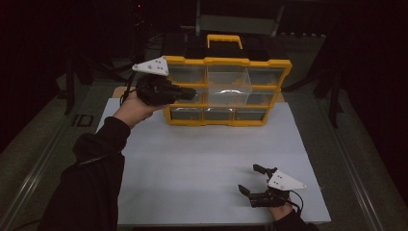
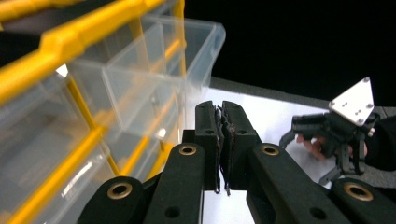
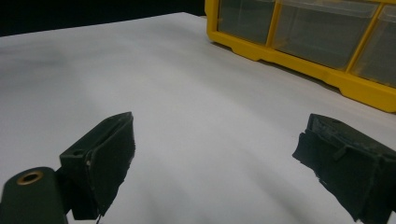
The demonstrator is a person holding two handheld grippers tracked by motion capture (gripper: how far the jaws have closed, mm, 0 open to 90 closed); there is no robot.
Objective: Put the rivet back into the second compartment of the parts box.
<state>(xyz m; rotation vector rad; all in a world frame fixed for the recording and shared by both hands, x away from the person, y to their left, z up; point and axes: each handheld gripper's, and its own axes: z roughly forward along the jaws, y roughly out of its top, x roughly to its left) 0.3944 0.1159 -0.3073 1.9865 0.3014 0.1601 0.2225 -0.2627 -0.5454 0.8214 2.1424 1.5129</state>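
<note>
A yellow organizer (image 1: 228,61) with clear plastic drawers stands upright at the back of the white tabletop (image 1: 202,159). My left gripper (image 1: 192,93) is held up at its left side, level with the middle row, jaws shut with nothing seen between them. In the left gripper view the shut jaws (image 2: 220,109) sit just right of a clear drawer (image 2: 159,60) that sticks out of the yellow frame (image 2: 56,42). My right gripper (image 1: 250,178) rests low near the table's front right, open and empty, pointing toward the organizer (image 3: 299,63). Its jaws (image 3: 215,140) stand wide apart over bare table.
A black and yellow case with a handle (image 1: 224,41) lies behind the organizer. The white board ends in dark table edges left, right and front. The surroundings are dark.
</note>
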